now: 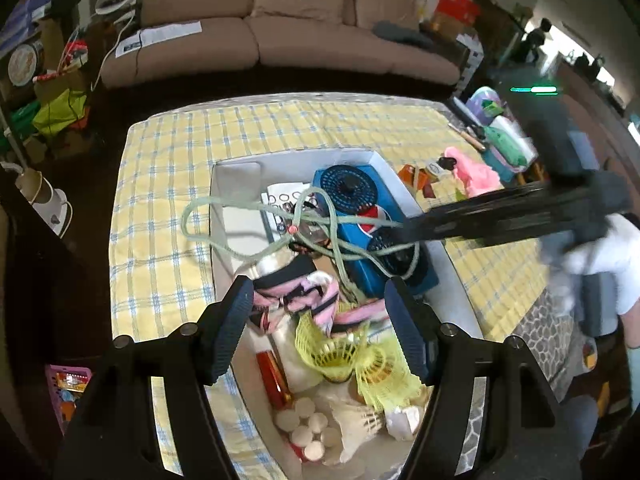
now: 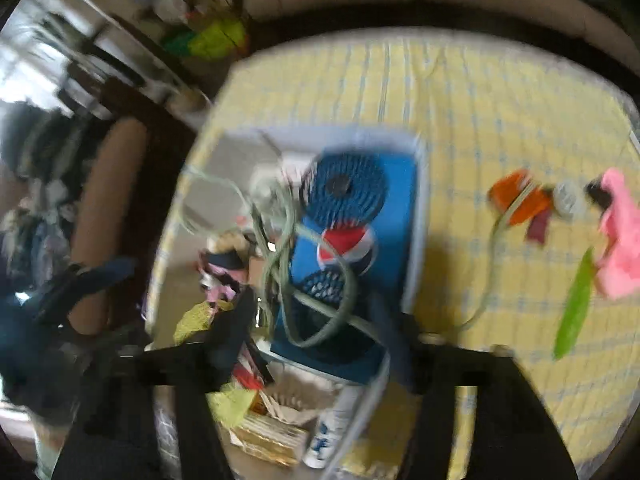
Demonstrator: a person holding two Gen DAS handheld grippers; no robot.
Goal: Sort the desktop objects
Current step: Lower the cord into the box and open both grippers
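The left gripper [image 1: 320, 320] hangs over the near half of a white cardboard box [image 1: 236, 176], its two blue-padded fingers [image 1: 232, 320] spread wide and holding nothing. Between and just beyond them lie a pink-and-black striped cloth [image 1: 308, 300], a yellow plastic mesh net [image 1: 352, 356] wrapped round shuttlecocks, a red tube [image 1: 274, 380] and a cluster of white cork shuttlecock bases [image 1: 308, 428]. Further in, a pale green cord [image 1: 256, 216] loops loosely over a blue twin-fan unit with a red-white-blue round logo [image 1: 360, 208], and one loop spills over the box's left wall.

The right gripper [image 2: 316, 324] hovers over the same box from the other side, its fingers [image 2: 236, 320] apart. The view is badly blurred; a strand of the pale green cord runs beside the right-hand finger, but I cannot tell whether anything is gripped.

The box sits on a yellow checked cloth covering the desk [image 1: 160, 200]. On the cloth to the box's right lie an orange packet [image 2: 520, 196], a pink fluffy cloth [image 2: 620, 240] and a green pod-shaped piece [image 2: 576, 308]. A brown sofa [image 1: 280, 20] stands beyond the desk.
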